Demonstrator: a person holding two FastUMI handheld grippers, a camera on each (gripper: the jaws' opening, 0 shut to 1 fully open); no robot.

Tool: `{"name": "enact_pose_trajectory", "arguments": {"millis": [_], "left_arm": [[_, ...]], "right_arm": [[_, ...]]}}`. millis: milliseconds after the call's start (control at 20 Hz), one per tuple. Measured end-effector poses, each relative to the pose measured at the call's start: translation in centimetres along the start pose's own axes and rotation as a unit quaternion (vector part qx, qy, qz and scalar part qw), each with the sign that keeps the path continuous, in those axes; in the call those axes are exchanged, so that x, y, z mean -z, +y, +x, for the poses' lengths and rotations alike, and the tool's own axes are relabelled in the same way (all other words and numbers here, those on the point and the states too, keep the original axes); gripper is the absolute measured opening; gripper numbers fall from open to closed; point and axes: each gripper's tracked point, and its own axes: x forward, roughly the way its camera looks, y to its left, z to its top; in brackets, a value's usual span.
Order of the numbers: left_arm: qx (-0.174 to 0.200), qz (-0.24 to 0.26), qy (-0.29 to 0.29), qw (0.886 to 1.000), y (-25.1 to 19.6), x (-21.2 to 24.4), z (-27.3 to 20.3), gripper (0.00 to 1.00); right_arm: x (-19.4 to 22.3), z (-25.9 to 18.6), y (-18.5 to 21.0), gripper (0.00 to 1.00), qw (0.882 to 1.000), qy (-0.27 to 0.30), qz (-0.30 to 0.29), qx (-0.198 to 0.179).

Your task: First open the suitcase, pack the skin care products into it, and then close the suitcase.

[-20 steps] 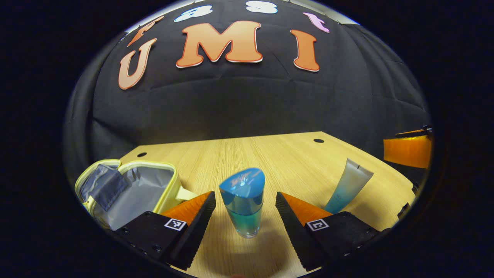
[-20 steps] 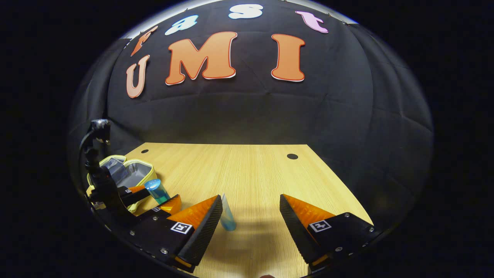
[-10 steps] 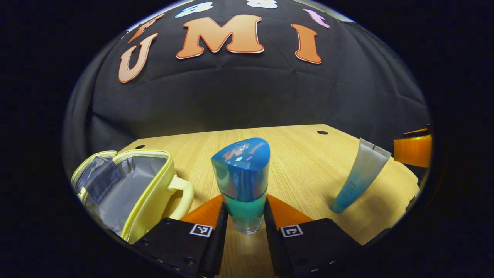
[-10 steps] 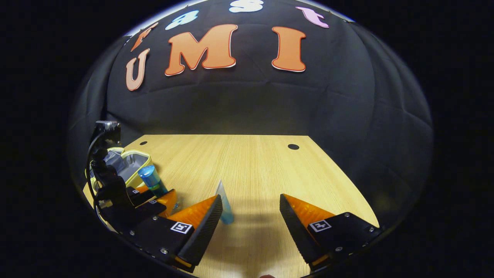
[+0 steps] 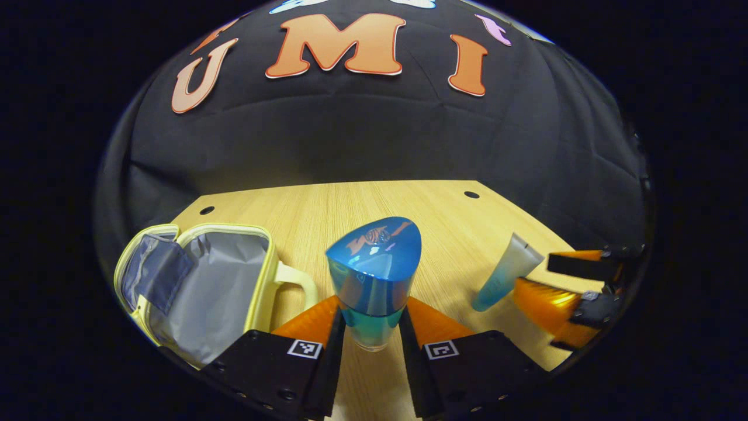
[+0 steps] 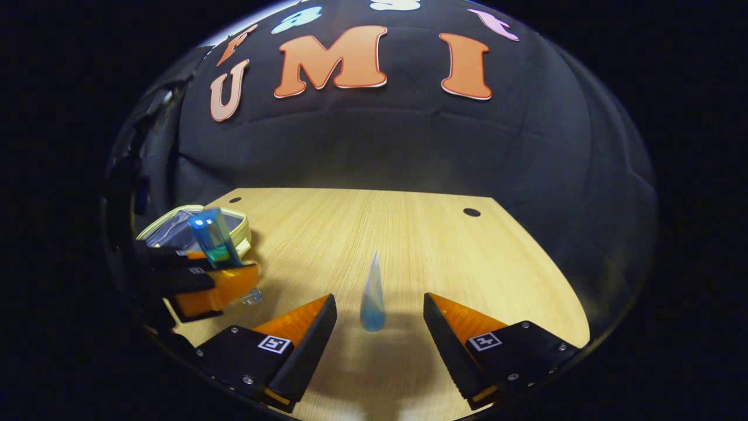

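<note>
In the left gripper view, the left gripper (image 5: 371,339) has its jaws clenched on an upright blue-capped bottle (image 5: 374,280), beside the open yellow suitcase (image 5: 198,286). In the right gripper view, the right gripper (image 6: 380,327), jaws released, flanks an upright blue tube (image 6: 372,295) on the surface (image 6: 409,234).

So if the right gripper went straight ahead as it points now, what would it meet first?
Probably the tube, standing on its cap on the table between the open jaws of the right gripper; exact depth is unclear.
</note>
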Motion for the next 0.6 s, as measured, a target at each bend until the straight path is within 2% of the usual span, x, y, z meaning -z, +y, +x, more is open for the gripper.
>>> {"name": "enact_pose_trajectory", "arguments": {"millis": [150,350,550,600], "left_arm": [[0.002,-0.011,0.003,1.0,1.5,-1.5,-2.9,0.49],[-0.014,-0.03,0.017,0.999,4.5,-1.9,-5.8,0.49],[-0.033,-0.048,0.027,0.998,7.8,-1.2,-7.6,0.49],[-0.038,-0.047,0.029,0.998,8.6,-1.0,-8.0,0.49]], "right_arm": [[1.8,1.8,0.8,0.95,1.0,0.027,-0.013,-0.003],[3.8,3.8,0.7,0.88,0.998,0.065,-0.002,0.003],[4.2,5.1,0.7,0.67,0.997,0.08,0.01,0.01],[4.3,5.1,0.3,0.57,0.996,0.085,0.008,0.018]]}}
